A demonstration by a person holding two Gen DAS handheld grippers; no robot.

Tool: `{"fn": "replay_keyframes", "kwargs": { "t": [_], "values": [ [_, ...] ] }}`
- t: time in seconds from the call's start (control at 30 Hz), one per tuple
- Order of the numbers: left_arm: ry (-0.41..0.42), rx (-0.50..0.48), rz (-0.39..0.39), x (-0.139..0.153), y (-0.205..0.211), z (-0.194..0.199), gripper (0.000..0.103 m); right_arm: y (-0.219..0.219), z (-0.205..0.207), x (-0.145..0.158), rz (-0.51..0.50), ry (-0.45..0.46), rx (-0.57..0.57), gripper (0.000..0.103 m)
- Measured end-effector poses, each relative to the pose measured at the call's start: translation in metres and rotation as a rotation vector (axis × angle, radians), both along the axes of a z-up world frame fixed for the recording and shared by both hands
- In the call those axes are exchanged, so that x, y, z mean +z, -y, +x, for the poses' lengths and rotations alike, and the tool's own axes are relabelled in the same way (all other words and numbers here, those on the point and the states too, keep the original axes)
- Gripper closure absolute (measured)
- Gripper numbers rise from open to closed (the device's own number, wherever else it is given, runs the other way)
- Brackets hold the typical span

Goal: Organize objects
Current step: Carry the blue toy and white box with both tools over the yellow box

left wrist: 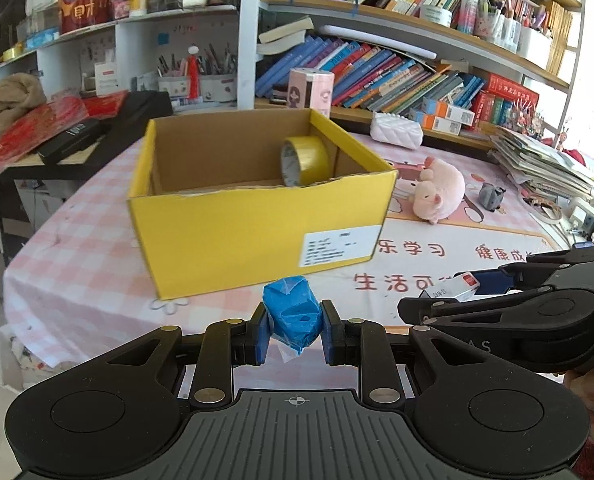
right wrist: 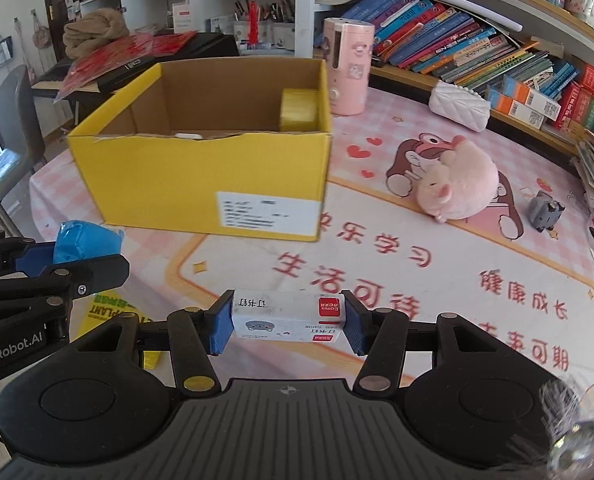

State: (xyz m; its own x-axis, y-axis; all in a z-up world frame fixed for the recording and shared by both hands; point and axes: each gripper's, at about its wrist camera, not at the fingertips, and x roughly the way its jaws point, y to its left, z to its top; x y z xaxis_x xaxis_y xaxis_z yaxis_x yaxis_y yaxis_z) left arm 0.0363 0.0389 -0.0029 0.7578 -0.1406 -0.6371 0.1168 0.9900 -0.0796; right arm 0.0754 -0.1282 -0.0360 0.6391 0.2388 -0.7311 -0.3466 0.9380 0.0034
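Note:
A yellow cardboard box (left wrist: 257, 236) stands open on the pink table, also in the right wrist view (right wrist: 201, 176). A yellow tape roll (left wrist: 303, 160) leans inside it at the back right corner (right wrist: 299, 110). My left gripper (left wrist: 293, 330) is shut on a blue wrapped bundle (left wrist: 293, 312), held above the table in front of the box; the bundle also shows at the left of the right wrist view (right wrist: 85, 242). My right gripper (right wrist: 287, 320) is shut on a small white staples box (right wrist: 287, 316), to the right of the left gripper (left wrist: 455, 288).
A pink plush pig (right wrist: 457, 184) and a small grey toy (right wrist: 545, 210) lie right of the box. A pink cylinder (right wrist: 347, 66) and a white quilted pouch (right wrist: 459, 106) stand behind. Bookshelves (left wrist: 397, 76) line the back. A yellow packet (right wrist: 109, 312) lies near the front edge.

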Motion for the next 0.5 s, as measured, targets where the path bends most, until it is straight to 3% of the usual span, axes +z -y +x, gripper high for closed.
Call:
{"fn": "replay_keyframes", "kwargs": {
  "t": [0.23, 0.5],
  "values": [
    [0.042, 0.012, 0.006, 0.01, -0.024, -0.013, 0.08, -0.025, -0.017, 0.005, 0.014, 0.023, 0.007, 0.051],
    [0.123, 0.033, -0.018, 0.036, -0.041, 0.007, 0.08, -0.035, -0.007, 0.032, 0.021, 0.101, 0.015, 0.051]
  ]
}}
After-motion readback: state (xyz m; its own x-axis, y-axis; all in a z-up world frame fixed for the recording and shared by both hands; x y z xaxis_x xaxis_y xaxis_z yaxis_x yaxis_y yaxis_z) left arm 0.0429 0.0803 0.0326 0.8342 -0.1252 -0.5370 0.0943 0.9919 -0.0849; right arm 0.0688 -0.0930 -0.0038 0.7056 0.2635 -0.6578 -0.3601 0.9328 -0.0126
